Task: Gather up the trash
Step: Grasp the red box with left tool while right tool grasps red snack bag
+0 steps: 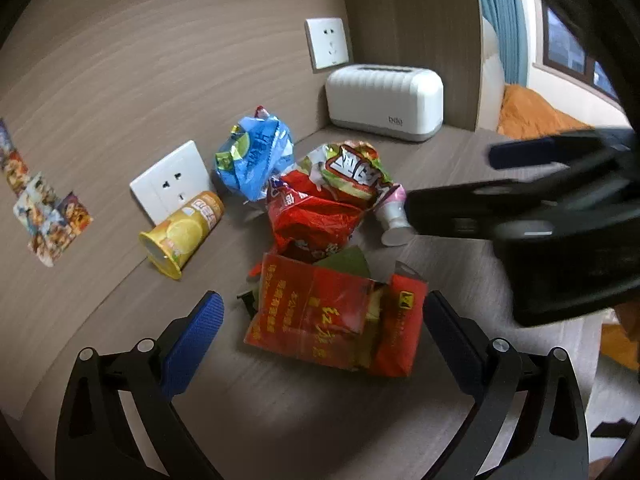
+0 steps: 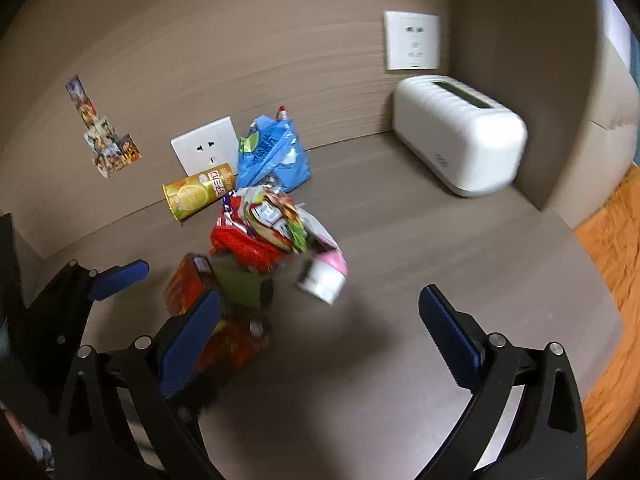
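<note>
Left tool [image 1: 320,316] wide around red carton [image 1: 336,320].

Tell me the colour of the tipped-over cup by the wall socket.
Yellow, with a lemon picture; the cup shows best in the left wrist view.

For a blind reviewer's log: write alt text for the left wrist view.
The open left gripper straddles a torn red carton lying flat on a brown tabletop. Behind it lie crumpled snack wrappers, a blue bag, a tipped yellow cup and a small white bottle. The right gripper enters from the right; a white toaster sits at the back.
</note>
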Action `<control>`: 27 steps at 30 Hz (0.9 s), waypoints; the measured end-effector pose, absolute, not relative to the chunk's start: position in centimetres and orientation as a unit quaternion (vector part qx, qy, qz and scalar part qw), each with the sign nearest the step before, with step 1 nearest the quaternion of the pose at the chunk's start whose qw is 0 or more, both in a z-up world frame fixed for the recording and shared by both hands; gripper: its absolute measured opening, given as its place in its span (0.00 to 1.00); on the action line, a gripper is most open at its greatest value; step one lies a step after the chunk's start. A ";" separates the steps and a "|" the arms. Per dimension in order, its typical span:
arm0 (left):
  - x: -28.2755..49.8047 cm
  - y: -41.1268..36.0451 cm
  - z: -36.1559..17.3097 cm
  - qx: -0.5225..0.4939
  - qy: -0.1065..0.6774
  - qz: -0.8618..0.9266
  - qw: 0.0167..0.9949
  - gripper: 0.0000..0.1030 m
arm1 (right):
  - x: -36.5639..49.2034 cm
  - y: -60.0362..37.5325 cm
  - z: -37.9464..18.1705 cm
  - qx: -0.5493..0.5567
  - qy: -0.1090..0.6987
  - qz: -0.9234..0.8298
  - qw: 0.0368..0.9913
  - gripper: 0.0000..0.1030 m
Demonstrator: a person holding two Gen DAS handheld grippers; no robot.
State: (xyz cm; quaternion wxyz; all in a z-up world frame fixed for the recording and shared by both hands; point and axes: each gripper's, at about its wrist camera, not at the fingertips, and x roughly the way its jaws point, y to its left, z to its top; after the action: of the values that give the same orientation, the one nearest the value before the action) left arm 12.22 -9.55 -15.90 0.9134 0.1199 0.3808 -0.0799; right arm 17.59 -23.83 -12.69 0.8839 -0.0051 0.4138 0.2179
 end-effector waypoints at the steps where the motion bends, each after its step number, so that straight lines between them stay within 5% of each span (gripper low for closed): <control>1: 12.6 -9.4 -16.2 0.118 0.386 -0.084 0.911 0.95 | 18.1 -23.3 -13.0 -0.009 0.415 0.219 0.883 0.96; 10: 13.2 -8.4 -17.5 0.089 0.404 -0.105 0.904 0.95 | 21.8 -19.7 -15.0 -0.038 0.419 0.228 0.878 0.96; 13: 13.5 -8.5 -17.6 0.085 0.403 -0.115 0.904 0.94 | 21.7 -18.7 -14.8 -0.061 0.401 0.232 0.884 0.69; 15: 13.4 -8.6 -17.6 0.082 0.400 -0.124 0.904 0.79 | 21.6 -18.0 -15.1 -0.080 0.401 0.232 0.883 0.42; 17: 13.5 -8.5 -17.5 0.078 0.399 -0.128 0.905 0.76 | 21.3 -17.8 -15.2 -0.087 0.396 0.230 0.885 0.29; 20: 13.5 -8.0 -16.8 0.060 0.390 -0.133 0.909 0.63 | 21.0 -17.9 -15.1 -0.068 0.399 0.241 0.882 0.21; 27: 12.4 -7.1 -16.0 0.056 0.384 -0.132 0.912 0.62 | 20.4 -19.8 -12.6 -0.012 0.390 0.252 0.886 0.15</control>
State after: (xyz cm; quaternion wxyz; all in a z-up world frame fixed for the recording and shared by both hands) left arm 12.42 -7.13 -15.98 0.9123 0.0559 0.3836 -0.1324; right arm 20.37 -19.84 -12.60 0.8855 -0.0118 0.3902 0.2518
